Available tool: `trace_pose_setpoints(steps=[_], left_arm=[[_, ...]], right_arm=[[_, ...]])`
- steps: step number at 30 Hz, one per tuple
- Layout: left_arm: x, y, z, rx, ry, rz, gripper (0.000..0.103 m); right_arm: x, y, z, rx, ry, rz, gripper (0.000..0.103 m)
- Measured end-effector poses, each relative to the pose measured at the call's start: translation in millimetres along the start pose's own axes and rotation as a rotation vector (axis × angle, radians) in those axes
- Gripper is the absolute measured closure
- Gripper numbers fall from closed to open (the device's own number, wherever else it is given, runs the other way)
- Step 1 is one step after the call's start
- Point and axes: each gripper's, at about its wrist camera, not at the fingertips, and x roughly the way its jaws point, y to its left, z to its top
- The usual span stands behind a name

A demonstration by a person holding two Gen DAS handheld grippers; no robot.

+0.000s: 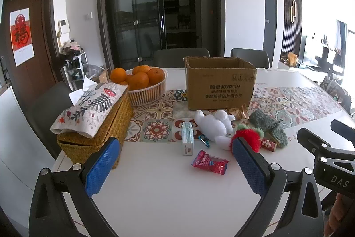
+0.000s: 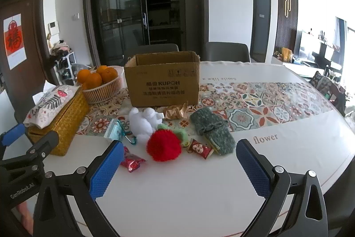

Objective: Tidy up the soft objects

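A white plush toy (image 1: 216, 126) (image 2: 143, 123), a red fluffy strawberry plush with green leaves (image 1: 248, 137) (image 2: 164, 144) and a grey-green knitted piece (image 1: 269, 127) (image 2: 210, 132) lie on the white table in front of an open cardboard box (image 1: 219, 83) (image 2: 163, 81). My left gripper (image 1: 175, 166) is open and empty, above the table's near edge. My right gripper (image 2: 179, 168) is open and empty, just short of the strawberry plush. The right gripper's body shows at the right of the left wrist view.
A wicker tissue box with a floral cover (image 1: 95, 126) (image 2: 57, 119) and a basket of oranges (image 1: 144, 83) (image 2: 102, 83) stand at the left. Snack packets (image 1: 209, 161) (image 2: 199, 148), a tissue pack (image 1: 187, 139) and a carabiner (image 2: 131, 139) lie among the toys. Chairs stand behind the table.
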Motion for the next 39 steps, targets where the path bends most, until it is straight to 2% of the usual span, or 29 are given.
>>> trace_pose_setpoints(steps=[39], left_arm=[[3.3,1.8,-1.2,-0.005,0.016,-0.015,0.000]], right_arm=[[-0.1,3.3,1.4,-0.010,-0.009,-0.002,0.001]])
